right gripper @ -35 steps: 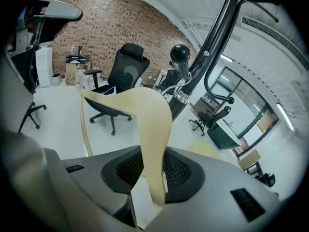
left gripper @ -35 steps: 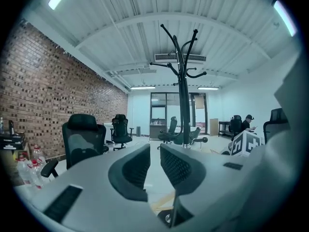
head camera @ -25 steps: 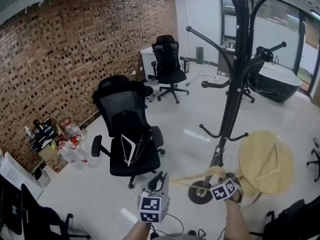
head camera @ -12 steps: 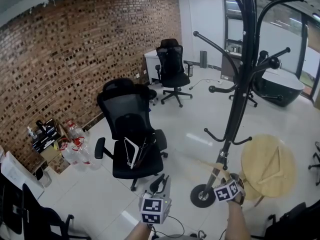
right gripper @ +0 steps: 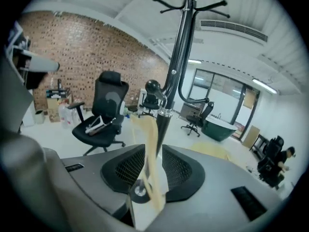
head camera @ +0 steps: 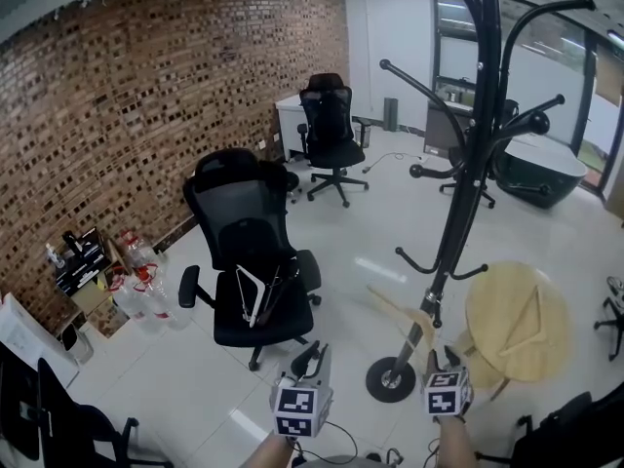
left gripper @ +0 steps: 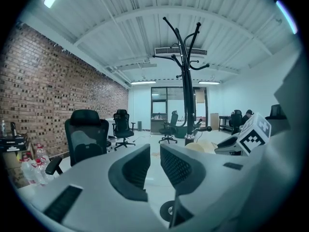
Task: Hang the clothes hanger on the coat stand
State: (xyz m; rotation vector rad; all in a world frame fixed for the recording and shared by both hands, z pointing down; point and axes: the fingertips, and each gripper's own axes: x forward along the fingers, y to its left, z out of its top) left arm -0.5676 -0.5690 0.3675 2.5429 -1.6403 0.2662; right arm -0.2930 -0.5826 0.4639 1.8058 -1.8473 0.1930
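The black coat stand (head camera: 466, 183), right of centre in the head view, is showing only bare arms, so the carrying step is probably still going on. The wooden clothes hanger (head camera: 402, 314) is sitting low beside its pole, and the right gripper (head camera: 439, 359), whose jaws have just been closing, is pinching it, while the left gripper (head camera: 310, 357) is waiting empty, jaws slightly apart. Next, I think, the hanger is needing a lift up to one arm.

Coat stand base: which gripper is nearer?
Right. The right gripper, jaws just closed further on the wooden hanger between them, sits beside the coat stand base; the left gripper is farther off, to its left.
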